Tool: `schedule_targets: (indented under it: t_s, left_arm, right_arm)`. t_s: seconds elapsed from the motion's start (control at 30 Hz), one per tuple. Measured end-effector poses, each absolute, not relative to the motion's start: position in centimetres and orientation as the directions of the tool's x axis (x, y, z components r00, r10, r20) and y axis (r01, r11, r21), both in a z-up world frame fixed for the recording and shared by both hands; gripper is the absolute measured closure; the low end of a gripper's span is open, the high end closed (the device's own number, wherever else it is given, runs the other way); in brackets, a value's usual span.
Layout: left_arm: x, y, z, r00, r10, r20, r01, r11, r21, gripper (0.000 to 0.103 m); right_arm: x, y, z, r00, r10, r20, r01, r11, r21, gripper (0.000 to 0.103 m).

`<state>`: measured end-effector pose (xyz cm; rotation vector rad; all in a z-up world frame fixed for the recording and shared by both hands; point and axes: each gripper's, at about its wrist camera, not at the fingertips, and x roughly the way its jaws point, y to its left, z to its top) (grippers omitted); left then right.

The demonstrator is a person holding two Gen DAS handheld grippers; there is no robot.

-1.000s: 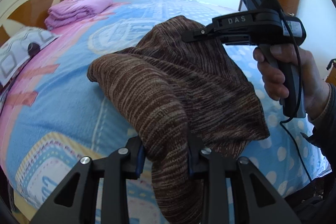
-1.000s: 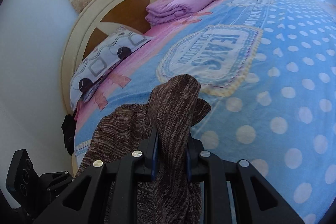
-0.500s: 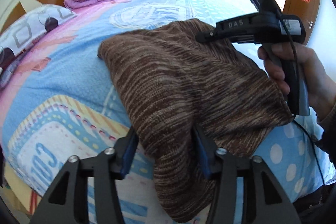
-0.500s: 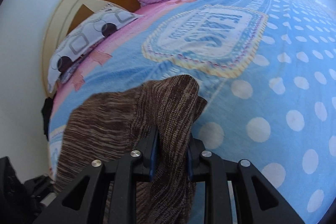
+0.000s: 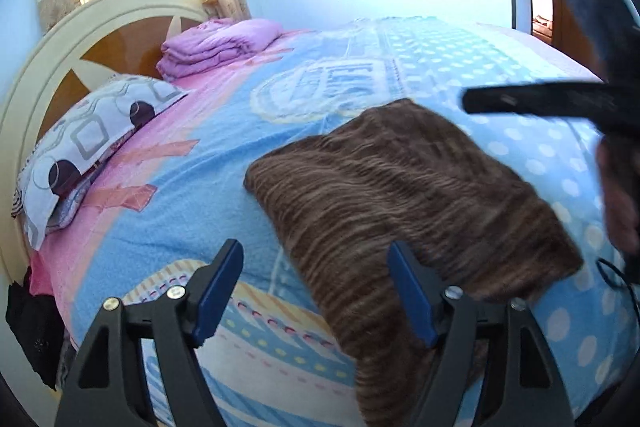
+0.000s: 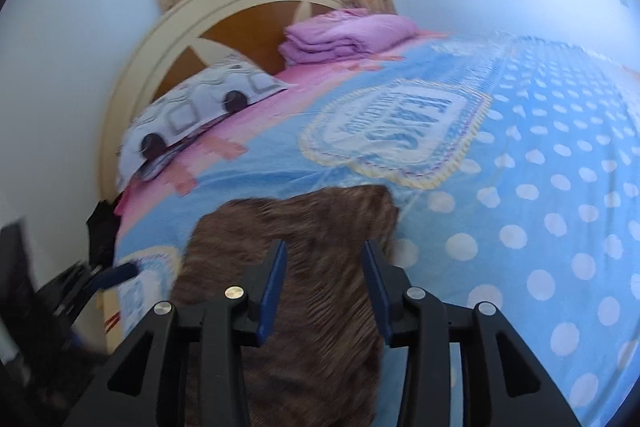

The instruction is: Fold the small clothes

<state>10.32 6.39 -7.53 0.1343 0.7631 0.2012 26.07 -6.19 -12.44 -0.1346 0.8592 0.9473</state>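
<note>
Left wrist: sweater [image 5: 400, 195] lengthwise toward headboard [image 5: 52, 67]

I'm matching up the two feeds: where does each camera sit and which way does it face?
Left wrist: on the left gripper, facing the brown knit garment and headboard; the right gripper and a hand show.
Right wrist: on the right gripper, angled down over the garment; the left gripper shows.
Shared: garment, purple folded bedding, pillow.

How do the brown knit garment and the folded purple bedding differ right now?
The brown knit garment is striped brown; the folded purple bedding is plain. The garment lies in one flat fold near the bed's foot, one end past the edge; the bedding is stacked in several layers by the headboard. Both rest on the bed, untouched.
</note>
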Motion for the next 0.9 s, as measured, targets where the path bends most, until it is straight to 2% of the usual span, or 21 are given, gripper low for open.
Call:
schedule_targets:
  t_s: [0.2, 0.33, 0.53, 0.57, 0.6, 0.63, 0.67, 0.73, 0.9]
  left_arm:
    - [11.0, 7.9, -9.3, 0.675, 0.234, -0.700, -0.161, 0.972, 0.170, 0.014]
    - [11.5, 8.1, -10.3, 0.663, 0.234, -0.711, -0.155, 0.972, 0.175, 0.006]
    - [10.7, 8.3, -9.5, 0.669, 0.221, -0.709, -0.175, 0.975, 0.138, 0.005]
    - [10.2, 8.1, -8.9, 0.683, 0.223, -0.696, -0.173, 0.975, 0.142, 0.005]
    - [9.6, 7.9, -8.2, 0.697, 0.224, -0.681, -0.173, 0.974, 0.144, 0.005]
    - [9.0, 7.8, -7.5, 0.712, 0.219, -0.667, -0.172, 0.976, 0.138, 0.005]
    - [8.6, 7.8, -7.0, 0.721, 0.213, -0.659, -0.171, 0.977, 0.129, 0.005]
    - [7.8, 7.7, -5.9, 0.736, 0.207, -0.645, -0.166, 0.978, 0.124, 0.005]
    - [6.7, 7.6, -3.8, 0.766, 0.208, -0.608, -0.171, 0.978, 0.119, 0.005]
  right_arm:
    - [22.1, -5.6, -14.7, 0.189, 0.640, -0.745, -0.826, 0.514, 0.233, 0.062]
    - [22.3, -6.2, -17.8, 0.217, 0.546, -0.809, -0.792, 0.583, 0.181, 0.062]
    - [21.7, -7.0, -17.9, 0.235, 0.529, -0.816, -0.768, 0.615, 0.178, 0.062]
    - [21.3, -7.2, -17.2, 0.250, 0.522, -0.815, -0.759, 0.628, 0.170, 0.059]
    - [20.6, -7.4, -16.2, 0.273, 0.528, -0.804, -0.754, 0.637, 0.162, 0.055]
    - [20.1, -7.7, -15.4, 0.303, 0.533, -0.790, -0.752, 0.643, 0.145, 0.045]
    - [19.3, -8.0, -14.5, 0.348, 0.532, -0.772, -0.747, 0.655, 0.115, 0.040]
    - [17.7, -8.6, -12.8, 0.439, 0.522, -0.732, -0.725, 0.686, 0.054, 0.039]
    - [15.9, -10.0, -9.8, 0.514, 0.521, -0.681, -0.681, 0.731, 0.045, 0.039]
